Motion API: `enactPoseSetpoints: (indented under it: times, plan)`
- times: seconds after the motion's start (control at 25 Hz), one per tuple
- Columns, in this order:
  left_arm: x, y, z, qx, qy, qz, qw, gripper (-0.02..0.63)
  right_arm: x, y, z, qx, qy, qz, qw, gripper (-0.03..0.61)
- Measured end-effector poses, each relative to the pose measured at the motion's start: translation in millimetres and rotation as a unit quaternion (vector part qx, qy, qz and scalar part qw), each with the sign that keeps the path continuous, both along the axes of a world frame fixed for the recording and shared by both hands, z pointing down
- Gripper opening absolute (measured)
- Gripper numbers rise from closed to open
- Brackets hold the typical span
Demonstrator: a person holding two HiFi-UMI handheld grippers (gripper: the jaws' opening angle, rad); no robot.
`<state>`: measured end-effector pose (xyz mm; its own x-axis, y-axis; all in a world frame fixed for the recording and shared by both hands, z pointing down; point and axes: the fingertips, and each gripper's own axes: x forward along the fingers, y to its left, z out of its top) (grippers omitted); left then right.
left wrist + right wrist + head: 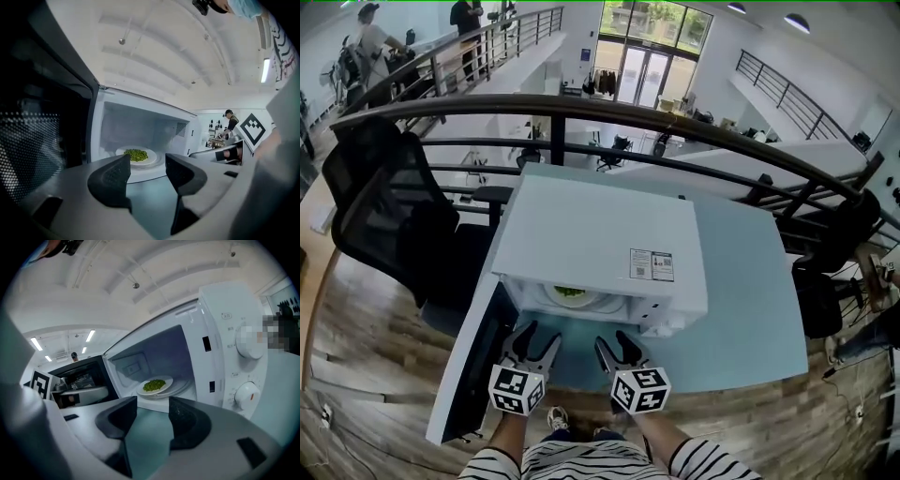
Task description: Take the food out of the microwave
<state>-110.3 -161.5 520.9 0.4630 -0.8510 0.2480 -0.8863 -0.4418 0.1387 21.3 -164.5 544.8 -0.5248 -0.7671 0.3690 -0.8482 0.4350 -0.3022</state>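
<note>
A white microwave point(600, 239) stands on the pale blue table with its door point(473, 375) swung open to the left. Inside on the turntable lies a white plate point(149, 157) point(165, 382) of green food point(570, 292) point(136, 154) point(153, 385). My left gripper point(532, 348) point(147, 171) and right gripper point(611, 352) point(153, 412) hover side by side over the table just in front of the cavity, both open with nothing between the jaws. Neither touches the plate.
The microwave's dials point(248, 392) sit on its right front panel. A black office chair point(389, 202) stands left of the table, a dark railing point(694, 122) runs behind it. Bare table point(750, 300) lies right of the microwave.
</note>
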Motion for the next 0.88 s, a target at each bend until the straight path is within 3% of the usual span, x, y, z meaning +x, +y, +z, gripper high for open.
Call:
enactPoseSetpoints:
  times: [0.52, 0.88]
  plan:
    - [-4.0, -58.4, 36.1, -0.034, 0.002, 0.002, 0.9994, 0.215, -17.9, -61.2, 13.2, 0.02, 0.021, 0.031, 0.999, 0.207]
    - [-3.2, -81.3, 48.3, -0.057, 0.018, -0.005, 0.9982, 0.222, -25.8, -94.9, 19.5, 0.009, 0.01, 0.06, 0.998, 0.209]
